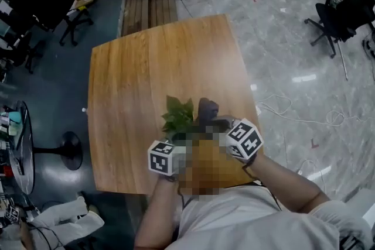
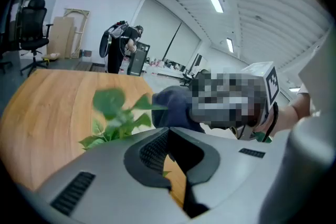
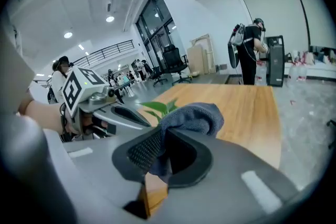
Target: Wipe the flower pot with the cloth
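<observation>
While the fingers [image 3: 143, 150] of your right gripper [image 3: 160, 153] pinch the cloth [image 3: 191, 115] ready beside the plant [image 3: 160, 107], your left gripper [image 2: 169, 150] is closed on nothing visible.

Dark blue-grey cloth [image 3: 191, 115], bunched and soft, is pinched in the right gripper [image 3: 157, 152] above the worktop's [image 1: 146, 67] near edge and touches the green leaves [image 1: 177, 116]. Of the pot [image 2: 177, 182], just an orange-brown strip shows, between the left gripper's [image 2: 173, 165] jaws.
</observation>
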`<state>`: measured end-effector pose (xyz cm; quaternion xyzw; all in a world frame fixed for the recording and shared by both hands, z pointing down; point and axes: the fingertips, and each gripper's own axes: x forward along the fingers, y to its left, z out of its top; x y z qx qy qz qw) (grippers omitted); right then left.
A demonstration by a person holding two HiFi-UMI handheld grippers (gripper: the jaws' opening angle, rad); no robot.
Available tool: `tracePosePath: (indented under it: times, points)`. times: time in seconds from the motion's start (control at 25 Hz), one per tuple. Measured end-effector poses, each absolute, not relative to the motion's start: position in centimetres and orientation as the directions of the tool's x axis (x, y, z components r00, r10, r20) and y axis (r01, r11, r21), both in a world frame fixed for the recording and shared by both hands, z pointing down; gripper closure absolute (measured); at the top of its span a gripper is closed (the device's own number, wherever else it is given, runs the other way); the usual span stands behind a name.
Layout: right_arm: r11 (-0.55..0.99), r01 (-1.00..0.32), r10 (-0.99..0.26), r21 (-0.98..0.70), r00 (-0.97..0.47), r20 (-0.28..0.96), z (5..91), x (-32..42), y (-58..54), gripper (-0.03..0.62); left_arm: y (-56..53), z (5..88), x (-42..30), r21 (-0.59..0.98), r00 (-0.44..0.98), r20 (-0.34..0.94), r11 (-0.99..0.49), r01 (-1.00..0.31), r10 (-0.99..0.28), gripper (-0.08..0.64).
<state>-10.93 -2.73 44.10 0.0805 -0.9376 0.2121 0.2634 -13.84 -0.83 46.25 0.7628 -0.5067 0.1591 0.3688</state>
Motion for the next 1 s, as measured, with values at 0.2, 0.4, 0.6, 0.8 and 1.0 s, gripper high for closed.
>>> tracePosePath:
  times: [0.2,0.4,0.6,0.8,1.0]
  points:
    - [0.930,-0.240,-0.111,-0.277,-0.904,0.412,34.4,-10.2,-2.0,0.565,0.0,38.0,-14.1,0.343,0.395,0.521,-0.239,-0.909,-0.757,0.554]
    - [0.952,-0.242,-0.182,-0.186,-0.940,0.290,26.4,-9.8,-1.6,0.565,1.0,30.7,-15.2,0.251,0.308,0.414,-0.218,-0.943,-0.857,0.554]
    - [0.965,-0.238,-0.213,-0.105,-0.954,0.209,21.7,-9.8,-0.8,0.563,2.4,26.6,-17.4,0.204,0.210,0.338,-0.147,-0.968,-0.917,0.554]
    - [0.969,-0.241,-0.230,-0.062,-0.962,0.150,18.9,-9.8,0.3,0.563,3.4,23.2,-18.3,0.145,0.129,0.275,-0.092,-0.985,-0.953,0.554]
    - [0.967,-0.251,-0.246,-0.038,-0.963,0.112,17.3,-9.7,0.8,0.566,4.0,21.1,-18.4,0.124,0.091,0.223,-0.064,-0.990,-0.970,0.554]
